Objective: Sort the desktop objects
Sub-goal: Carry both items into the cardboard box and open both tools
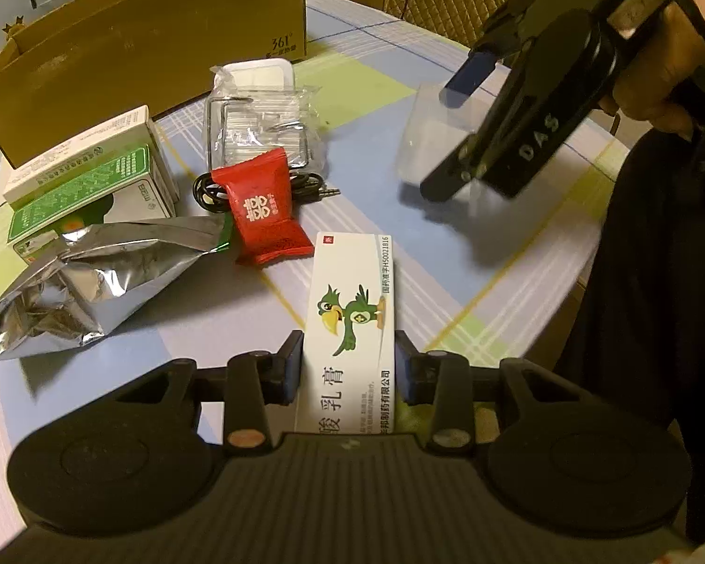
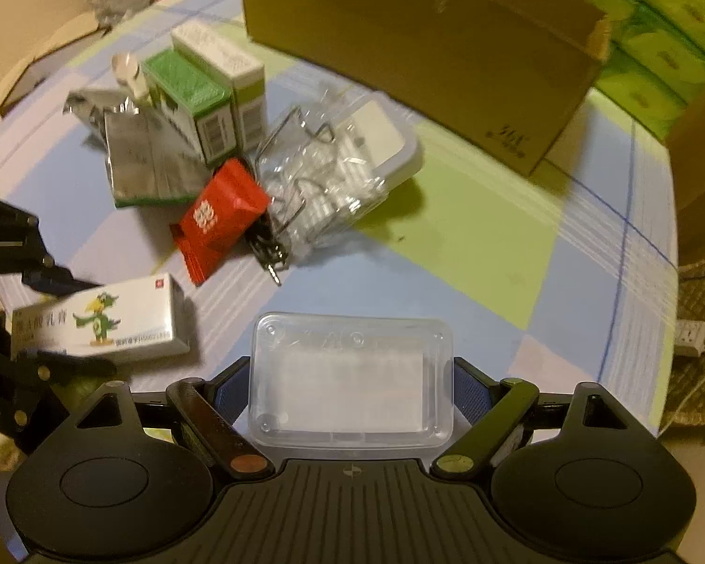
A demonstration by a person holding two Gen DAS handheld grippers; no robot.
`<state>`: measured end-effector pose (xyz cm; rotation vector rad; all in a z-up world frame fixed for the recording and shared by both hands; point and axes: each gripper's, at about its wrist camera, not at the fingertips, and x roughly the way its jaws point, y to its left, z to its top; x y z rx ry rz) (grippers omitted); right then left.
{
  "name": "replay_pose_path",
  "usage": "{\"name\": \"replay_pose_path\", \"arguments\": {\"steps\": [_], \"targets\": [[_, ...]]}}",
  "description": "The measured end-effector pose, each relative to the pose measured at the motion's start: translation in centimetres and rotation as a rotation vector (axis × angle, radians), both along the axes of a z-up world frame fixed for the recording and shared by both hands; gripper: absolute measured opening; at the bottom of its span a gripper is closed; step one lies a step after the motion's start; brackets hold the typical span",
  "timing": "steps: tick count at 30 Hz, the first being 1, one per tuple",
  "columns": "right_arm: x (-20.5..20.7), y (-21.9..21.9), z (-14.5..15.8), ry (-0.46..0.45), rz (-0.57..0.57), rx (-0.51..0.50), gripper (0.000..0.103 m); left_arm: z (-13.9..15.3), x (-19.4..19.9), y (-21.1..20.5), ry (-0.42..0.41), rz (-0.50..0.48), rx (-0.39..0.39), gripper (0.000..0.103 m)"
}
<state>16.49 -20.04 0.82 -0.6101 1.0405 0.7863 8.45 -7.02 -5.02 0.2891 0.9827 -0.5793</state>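
The white ointment box [image 1: 350,324] sits near on the table [image 1: 446,254], clamped in the left gripper [image 1: 349,366]; right of it, the right gripper [image 2: 352,387] squeezes a clear plastic tray [image 2: 350,376].

Crinkled shiny foil pouch [image 1: 70,277], glossy cardboard ointment box [image 1: 352,310], clear plastic tray [image 2: 352,376].

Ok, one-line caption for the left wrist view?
Left gripper grips a white parrot-printed ointment box on the plaid tablecloth, beside a red candy packet.
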Motion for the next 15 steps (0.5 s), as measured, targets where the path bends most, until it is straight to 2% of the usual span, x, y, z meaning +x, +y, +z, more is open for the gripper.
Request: {"name": "replay_pose_path", "arguments": {"steps": [9, 15], "targets": [[0.4, -0.8, 4.8, -0.052, -0.064, 0.116, 0.084, 3.7, 0.1, 0.4, -0.056, 0.048, -0.013, 0.033], [3.1, 0.7, 9.5, -0.097, -0.095, 0.211, 0.084, 8.2, 3.5, 1.2, -0.134, 0.077, 0.008, 0.033]]}}
